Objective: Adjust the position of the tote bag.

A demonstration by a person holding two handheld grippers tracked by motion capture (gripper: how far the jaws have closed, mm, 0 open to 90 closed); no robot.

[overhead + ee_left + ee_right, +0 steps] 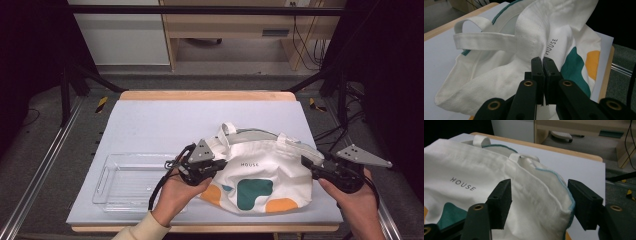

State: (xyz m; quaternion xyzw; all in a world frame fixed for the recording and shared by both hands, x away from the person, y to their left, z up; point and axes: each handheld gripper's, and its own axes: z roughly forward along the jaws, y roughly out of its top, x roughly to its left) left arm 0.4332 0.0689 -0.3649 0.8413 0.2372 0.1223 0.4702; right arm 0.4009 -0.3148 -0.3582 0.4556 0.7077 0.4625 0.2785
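Tote bag (260, 172) made of white cloth lies on the tabletop (165, 125), close to the near edge and toward the right side. It has the word HOUSE on it, with a green shape and orange shapes below the word. Its two cloth handles (235, 131) point toward the far edge, and a thin green line runs along the inside of the opening. The left claw (218, 165), held in the person's left hand (177, 192), sits at the left side of the bag. In the left gripper view its two black jaws are pressed together with a fold of the white cloth pinched between them, and the cloth rises up from that spot. The right claw (306, 162), held in the right hand (357, 205), is at the right side of the bag. In the right gripper view its jaws stand wide apart, one on each side of the bag's right edge, and the cloth bulges between them. I cannot tell if the jaws touch the cloth there. A clear plastic tray (107, 172) lies on the tabletop near the front left corner, just beside the left hand and to the left of the bag. The tabletop has a light blue cover with a wooden edge (205, 95) showing at the far side.
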